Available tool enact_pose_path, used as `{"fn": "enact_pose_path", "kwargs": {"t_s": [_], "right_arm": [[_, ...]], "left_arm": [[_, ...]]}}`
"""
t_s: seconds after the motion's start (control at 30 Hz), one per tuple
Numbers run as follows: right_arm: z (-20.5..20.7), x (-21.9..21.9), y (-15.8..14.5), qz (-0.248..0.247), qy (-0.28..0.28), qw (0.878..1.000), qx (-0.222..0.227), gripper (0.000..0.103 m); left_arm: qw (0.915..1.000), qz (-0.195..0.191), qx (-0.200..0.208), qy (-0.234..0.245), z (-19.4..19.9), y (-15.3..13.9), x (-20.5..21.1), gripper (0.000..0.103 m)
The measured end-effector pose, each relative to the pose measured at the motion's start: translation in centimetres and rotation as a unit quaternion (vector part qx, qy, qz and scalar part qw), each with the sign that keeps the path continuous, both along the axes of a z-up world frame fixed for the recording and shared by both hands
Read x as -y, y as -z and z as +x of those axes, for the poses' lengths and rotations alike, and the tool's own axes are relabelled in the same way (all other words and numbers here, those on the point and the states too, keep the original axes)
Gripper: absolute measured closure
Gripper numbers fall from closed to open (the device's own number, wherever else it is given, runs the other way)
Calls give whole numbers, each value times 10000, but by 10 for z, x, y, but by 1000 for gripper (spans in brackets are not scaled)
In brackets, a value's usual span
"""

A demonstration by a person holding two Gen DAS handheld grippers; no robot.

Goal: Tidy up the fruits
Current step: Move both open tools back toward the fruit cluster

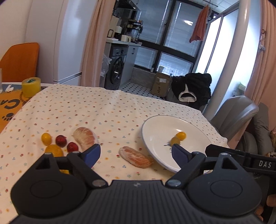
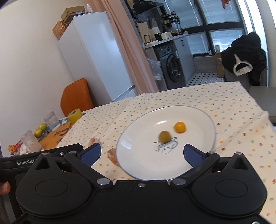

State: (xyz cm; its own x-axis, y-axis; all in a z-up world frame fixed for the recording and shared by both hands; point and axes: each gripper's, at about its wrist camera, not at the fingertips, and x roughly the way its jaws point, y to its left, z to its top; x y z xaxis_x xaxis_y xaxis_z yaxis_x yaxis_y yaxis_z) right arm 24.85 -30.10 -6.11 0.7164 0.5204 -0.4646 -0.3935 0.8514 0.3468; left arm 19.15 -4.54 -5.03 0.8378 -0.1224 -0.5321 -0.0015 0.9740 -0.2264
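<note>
The left black two-finger gripper with blue pads (image 1: 136,152) is held low and level, its jaws spread wide with nothing between them. The right black two-finger gripper with blue pads (image 2: 142,153) is likewise spread wide and empty. A fingertip (image 2: 4,188) shows at the near left edge of the right wrist view.

Background: white fridge (image 2: 96,56) with boxes (image 2: 69,15) on top, washing machine (image 2: 172,69) under a counter, orange chair (image 2: 75,98), yellow tape roll (image 1: 31,86), two glasses (image 2: 50,119), black jacket (image 1: 195,86) over a chair, floral tablecloth (image 1: 86,106).
</note>
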Motion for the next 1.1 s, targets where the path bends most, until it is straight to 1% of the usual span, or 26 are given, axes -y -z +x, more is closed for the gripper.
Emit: {"fn": "enact_pose_path", "kwargs": {"t_s": [0.17,0.3,0.43,0.5,0.63,0.73,0.9,1.03,1.1], "right_arm": [[0,-11,4,80,-172,9998,-53,0],[0,-22,6,-45,-269,9996,-57,0],[1,-31,7,14,-458,9989,-34,0],[3,-37,7,-38,-483,9988,-22,0],[7,-45,8,-104,-652,9978,-10,0],[9,-55,8,-143,-828,9965,-6,0],[11,-70,9,-186,-1039,9944,-11,0],[13,-79,12,-233,-1207,9924,-42,0],[13,-83,12,-270,-1203,9924,31,1]], "left_arm": [[9996,-2,72,-259,-8,-2,-12,12],[9987,-42,121,-496,-13,-2,-24,10],[9975,21,118,-690,-18,-2,-32,10],[9969,-13,124,-776,-21,-1,-38,10],[9958,-6,65,-918,-26,1,-46,10],[9947,100,38,-1022,-30,2,-53,10],[9921,326,-140,-1202,-33,7,-65,10],[9907,307,-215,-1307,-37,12,-76,10],[9903,255,-250,-1346,-39,15,-81,10]]}}
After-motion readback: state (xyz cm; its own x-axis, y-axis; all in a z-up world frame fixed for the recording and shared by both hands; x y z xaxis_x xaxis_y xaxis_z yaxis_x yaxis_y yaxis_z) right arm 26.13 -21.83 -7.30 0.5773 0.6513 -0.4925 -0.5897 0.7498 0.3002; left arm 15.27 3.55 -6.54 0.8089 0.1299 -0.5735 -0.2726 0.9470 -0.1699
